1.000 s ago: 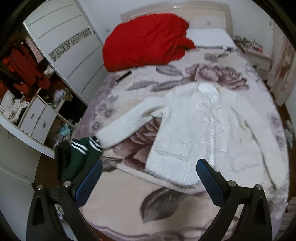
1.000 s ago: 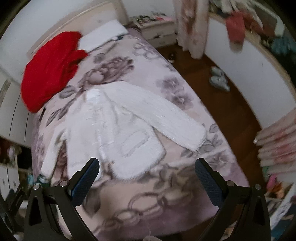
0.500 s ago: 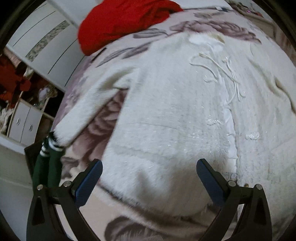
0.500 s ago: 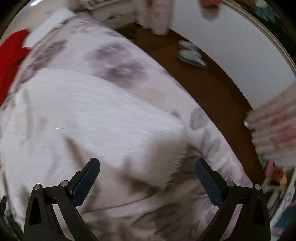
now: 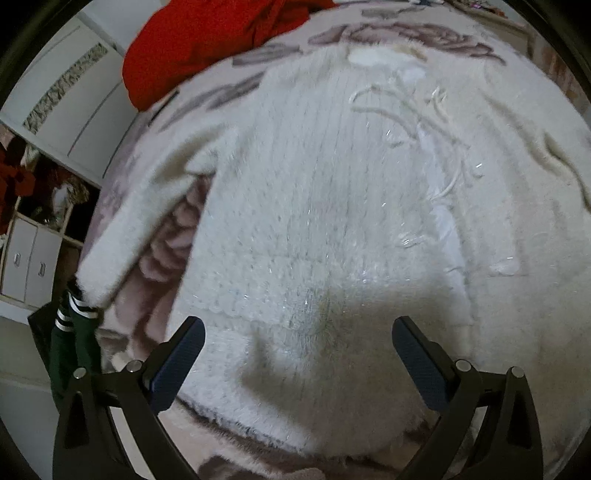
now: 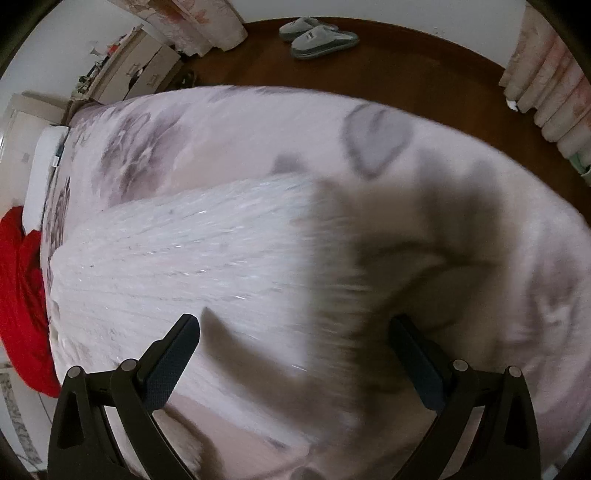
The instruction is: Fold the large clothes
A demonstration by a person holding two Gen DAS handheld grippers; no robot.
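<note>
A fluffy white knitted cardigan (image 5: 332, 221) with thin ties down its front lies spread flat, front up, on a bed covered by a pale pink blanket printed with large grey-mauve flowers (image 6: 258, 122), its sleeves reaching out to either side. The step in hand appears to be the reach for the first fold: nothing is gripped yet, and the garment looks wholly unfolded. The left gripper (image 5: 295, 354) hangs low over the cardigan's lower hem, its two blue-padded fingers (image 5: 181, 354) spread wide with the fuzzy edge lying between them; whether the pads touch the knit cannot be told. The right gripper (image 6: 295, 354) is likewise spread wide, poised over the end of the cardigan's outstretched sleeve (image 6: 207, 258), where the cuff's frayed edge sits between the fingers; the right wrist view is blurred, so contact there is also uncertain. The next move likely calls for each gripper to settle onto the cloth and close on a single edge, hem on one side and cuff on the other, deep enough that the thick pile does not slip free when lifted. A crumpled red garment (image 5: 207, 40) lies near the head of the bed, a dark green sleeve with white stripes (image 5: 74, 325) hangs at the bedside, and a pair of grey slippers (image 6: 317, 35) sits on the brown wooden floor.
</note>
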